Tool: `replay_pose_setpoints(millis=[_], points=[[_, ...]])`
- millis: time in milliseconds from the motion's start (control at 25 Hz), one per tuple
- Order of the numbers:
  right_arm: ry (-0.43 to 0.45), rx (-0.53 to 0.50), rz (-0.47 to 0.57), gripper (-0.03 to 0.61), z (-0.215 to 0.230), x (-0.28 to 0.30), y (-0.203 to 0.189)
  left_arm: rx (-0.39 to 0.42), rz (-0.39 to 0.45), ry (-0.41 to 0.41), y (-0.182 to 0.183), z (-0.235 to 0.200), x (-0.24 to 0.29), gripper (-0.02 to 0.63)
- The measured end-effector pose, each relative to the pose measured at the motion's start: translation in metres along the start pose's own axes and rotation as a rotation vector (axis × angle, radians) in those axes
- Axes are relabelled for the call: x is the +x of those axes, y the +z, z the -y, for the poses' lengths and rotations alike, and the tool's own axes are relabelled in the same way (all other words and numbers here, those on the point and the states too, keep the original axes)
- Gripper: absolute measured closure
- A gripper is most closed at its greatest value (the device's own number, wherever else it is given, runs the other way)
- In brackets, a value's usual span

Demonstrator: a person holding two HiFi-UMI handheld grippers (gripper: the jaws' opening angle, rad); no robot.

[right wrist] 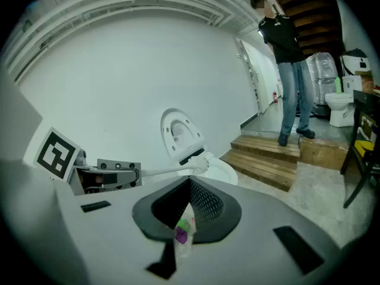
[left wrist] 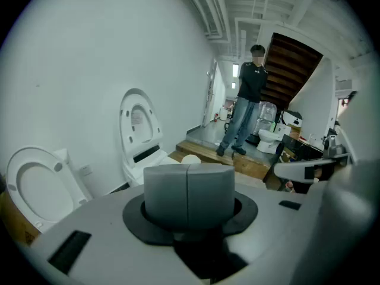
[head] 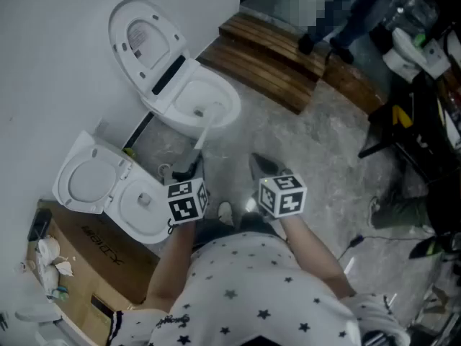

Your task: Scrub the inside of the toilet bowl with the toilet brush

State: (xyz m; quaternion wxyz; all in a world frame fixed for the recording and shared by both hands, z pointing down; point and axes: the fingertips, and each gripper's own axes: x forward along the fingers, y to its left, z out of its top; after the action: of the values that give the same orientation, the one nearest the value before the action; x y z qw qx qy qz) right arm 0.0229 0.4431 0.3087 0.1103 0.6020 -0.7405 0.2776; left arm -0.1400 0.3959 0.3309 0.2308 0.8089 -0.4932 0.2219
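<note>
— Where are the arms?
— The left forearm (head: 173, 262) and right forearm (head: 311, 251) both reach forward, toward 12 o'clock.
— And the grippers?
— The left gripper (head: 194, 166) aims at 12, jaws clamped together on the toilet brush (head: 205, 132) handle. The right gripper (head: 261, 168), at its 3 o'clock, leans toward 11, jaws together.

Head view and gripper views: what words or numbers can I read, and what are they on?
Cardboard box: dark print on its side, too blurred to read.
Sticker inside the raised toilet lid: too small to read.
Marker cubes: black and white squares only, no words.
Green and purple scrap in the right gripper view's jaws: no letters show.
Nothing here reads clearly.
</note>
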Motion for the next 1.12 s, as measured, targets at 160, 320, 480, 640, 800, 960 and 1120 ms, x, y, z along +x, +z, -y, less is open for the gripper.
replay_pose_setpoints(millis=[160,320,480,640,800,960,1120], points=[[-0.003,0.002,-0.005,0.572,-0.004,0.0,-0.003,0.009,-0.01,0.002,-0.002,-0.005,-0.001,0.46],[-0.004,0.002,-0.003,0.572,-0.006,0.0,-0.004,-0.003,-0.011,-0.001,-0.003,-0.008,-0.001,0.462],[0.0,0.001,-0.009,0.572,-0.01,0.001,-0.006,-0.007,-0.017,-0.001,-0.004,-0.01,-0.001,0.46],[-0.001,-0.001,-0.009,0.572,-0.013,0.004,-0.004,-0.004,-0.025,-0.008,-0.004,-0.012,0.001,0.462],[0.005,0.017,0.004,0.571,-0.018,0.007,-0.002,-0.002,-0.029,-0.014,-0.004,-0.017,0.002,0.46],[-0.008,0.031,0.007,0.571,-0.016,0.009,-0.001,-0.004,-0.029,-0.02,-0.002,-0.018,0.004,0.46],[-0.018,0.032,0.003,0.571,-0.015,0.016,-0.001,-0.009,-0.033,-0.023,-0.001,-0.022,0.011,0.46]])
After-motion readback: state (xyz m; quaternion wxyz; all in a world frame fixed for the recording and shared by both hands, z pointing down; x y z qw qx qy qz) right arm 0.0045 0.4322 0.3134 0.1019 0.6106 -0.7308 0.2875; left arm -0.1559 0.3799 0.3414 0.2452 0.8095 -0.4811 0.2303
